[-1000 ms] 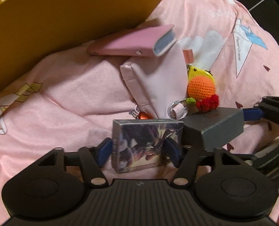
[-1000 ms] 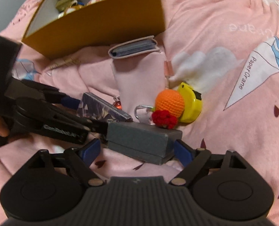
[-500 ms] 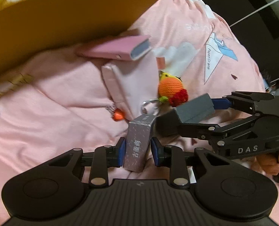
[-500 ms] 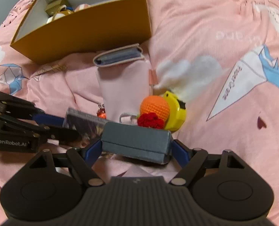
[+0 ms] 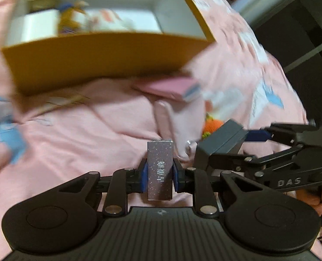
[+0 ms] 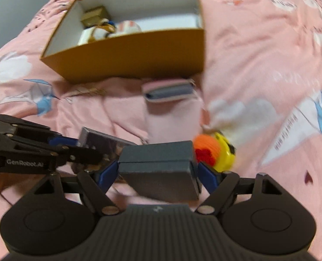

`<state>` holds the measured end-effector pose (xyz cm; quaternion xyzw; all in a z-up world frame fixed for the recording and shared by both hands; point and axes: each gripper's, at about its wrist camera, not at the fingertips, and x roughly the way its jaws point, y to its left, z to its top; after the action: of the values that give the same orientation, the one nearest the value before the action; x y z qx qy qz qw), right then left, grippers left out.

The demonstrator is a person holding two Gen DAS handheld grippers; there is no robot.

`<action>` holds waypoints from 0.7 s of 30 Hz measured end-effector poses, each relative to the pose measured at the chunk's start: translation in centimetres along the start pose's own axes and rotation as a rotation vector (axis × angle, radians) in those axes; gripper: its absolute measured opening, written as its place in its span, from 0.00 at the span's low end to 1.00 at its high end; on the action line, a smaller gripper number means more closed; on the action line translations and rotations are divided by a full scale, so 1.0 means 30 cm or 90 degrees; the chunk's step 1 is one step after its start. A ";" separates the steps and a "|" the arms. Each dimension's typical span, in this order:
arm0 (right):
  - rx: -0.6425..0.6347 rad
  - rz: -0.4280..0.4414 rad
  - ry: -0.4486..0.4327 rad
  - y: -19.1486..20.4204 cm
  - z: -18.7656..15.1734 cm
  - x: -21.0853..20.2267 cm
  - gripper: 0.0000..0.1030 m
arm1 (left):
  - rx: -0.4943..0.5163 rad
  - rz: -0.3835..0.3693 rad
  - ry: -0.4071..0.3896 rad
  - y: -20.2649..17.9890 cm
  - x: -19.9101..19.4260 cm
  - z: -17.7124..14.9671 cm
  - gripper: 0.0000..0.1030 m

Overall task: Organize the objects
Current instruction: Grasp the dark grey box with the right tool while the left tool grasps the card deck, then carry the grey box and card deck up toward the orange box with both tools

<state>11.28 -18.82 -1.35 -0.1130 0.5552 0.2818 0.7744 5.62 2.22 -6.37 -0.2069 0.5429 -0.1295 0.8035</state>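
Your left tongs (image 5: 160,175): clenched on the card box (image 5: 160,169), held edge-on, raised off the bed (image 6: 258,50).
Your right tongs (image 6: 157,171): clenched on the grey case (image 6: 161,167), beside the card box, probably so both clear the wall.
Yellow box (image 6: 139,54): near the bed's far edge, holding a mug (image 6: 128,27) and small blurred items.

The left tool (image 5: 160,175) clamps a card box (image 5: 160,169) before the yellow box (image 5: 100,58).
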 end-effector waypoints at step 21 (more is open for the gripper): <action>-0.091 0.061 0.032 0.216 0.188 0.242 0.77 | -0.208 0.118 -0.077 0.202 -0.029 -0.002 0.32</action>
<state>13.78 -8.53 -5.14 -0.1482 0.5576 0.3545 0.7358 5.13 7.92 -8.54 -0.2909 0.5240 0.0479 0.7990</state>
